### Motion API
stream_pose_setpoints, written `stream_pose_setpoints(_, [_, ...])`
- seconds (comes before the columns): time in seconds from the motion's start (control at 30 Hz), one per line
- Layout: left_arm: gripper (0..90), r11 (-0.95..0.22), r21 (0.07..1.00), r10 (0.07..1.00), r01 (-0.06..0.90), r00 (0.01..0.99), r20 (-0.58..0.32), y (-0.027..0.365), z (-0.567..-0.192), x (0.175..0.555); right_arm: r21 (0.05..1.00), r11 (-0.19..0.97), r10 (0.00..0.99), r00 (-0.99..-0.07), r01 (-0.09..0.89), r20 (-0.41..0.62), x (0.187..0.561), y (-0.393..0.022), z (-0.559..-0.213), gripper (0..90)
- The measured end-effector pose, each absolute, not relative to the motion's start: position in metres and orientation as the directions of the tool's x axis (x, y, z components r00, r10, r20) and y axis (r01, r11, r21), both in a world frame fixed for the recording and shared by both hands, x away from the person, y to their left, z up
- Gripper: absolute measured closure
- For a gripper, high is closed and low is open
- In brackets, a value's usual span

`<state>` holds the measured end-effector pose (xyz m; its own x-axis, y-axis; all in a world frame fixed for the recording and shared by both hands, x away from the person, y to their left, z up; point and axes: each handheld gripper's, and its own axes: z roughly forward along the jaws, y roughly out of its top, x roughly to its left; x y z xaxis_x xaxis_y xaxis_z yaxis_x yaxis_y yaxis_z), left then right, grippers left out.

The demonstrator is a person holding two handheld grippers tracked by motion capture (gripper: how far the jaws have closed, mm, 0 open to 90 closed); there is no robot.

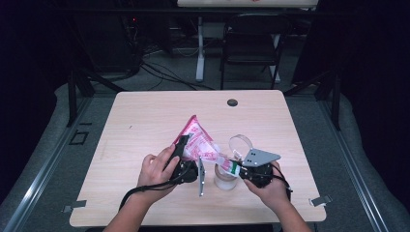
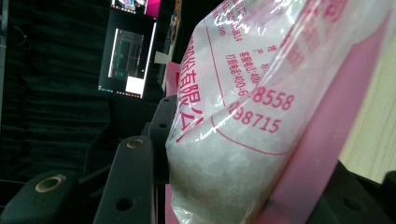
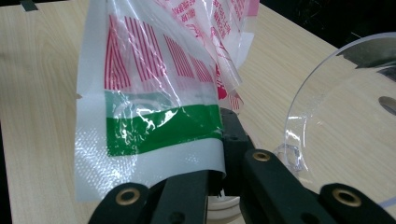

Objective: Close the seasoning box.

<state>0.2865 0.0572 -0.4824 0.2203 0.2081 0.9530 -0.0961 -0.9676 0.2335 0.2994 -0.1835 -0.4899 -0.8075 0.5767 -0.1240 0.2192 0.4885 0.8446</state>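
A clear plastic bag (image 1: 198, 140) with pink print, holding white grains, hangs tilted above the table. My left gripper (image 1: 181, 147) is shut on the bag's full body (image 2: 243, 116), its black jaws pressing both sides. My right gripper (image 1: 237, 167) is shut on the bag's flat sealed edge with the green stripe (image 3: 154, 121), the jaws (image 3: 219, 179) pinching the white margin. Just below that edge stands a clear jar (image 1: 225, 180) with its round clear lid (image 1: 241, 143) swung up and open; the lid (image 3: 336, 102) sits close on the right in the right gripper view.
The pale wooden table (image 1: 145, 116) has a dark cable hole (image 1: 232, 102) near its far edge. Behind the table a black folding chair (image 1: 251, 43) stands on the floor. Clips mark the table's near corners (image 1: 321, 199).
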Motion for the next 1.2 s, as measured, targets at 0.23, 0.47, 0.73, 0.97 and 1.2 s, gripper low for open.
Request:
stream_pose_setpoints(0.23, [59.0, -0.971, 0.216, 0.190, -0.105, 0.214, 0.958, 0.0563, -0.4813, 0.2869, 0.844, 0.490, 0.576, -0.808, 0.218, -0.126, 0.2996, -0.1840, -0.4896, 90.0])
stream_pose_setpoints(0.47, [59.1, -0.973, 0.206, 0.180, -0.109, 0.207, 0.962, 0.0563, -0.4793, 0.2865, 0.848, 0.484, 0.579, -0.806, 0.214, -0.126, 0.2992, -0.1839, -0.4894, 90.0])
stream_pose_setpoints(0.73, [59.1, -0.972, 0.204, 0.179, -0.117, 0.199, 0.964, 0.0557, -0.4762, 0.2862, 0.852, 0.478, 0.576, -0.809, 0.214, -0.120, 0.2985, -0.1847, -0.4872, 90.0])
stream_pose_setpoints(0.97, [59.1, -0.974, 0.194, 0.169, -0.116, 0.197, 0.966, 0.0547, -0.4767, 0.2862, 0.845, 0.487, 0.573, -0.810, 0.219, -0.121, 0.2994, -0.1843, -0.4894, 90.0])
stream_pose_setpoints(1.2, [59.1, -0.974, 0.193, 0.168, -0.117, 0.197, 0.966, 0.0542, -0.4783, 0.2872, 0.838, 0.496, 0.570, -0.813, 0.226, -0.118, 0.3006, -0.1835, -0.4928, 90.0])
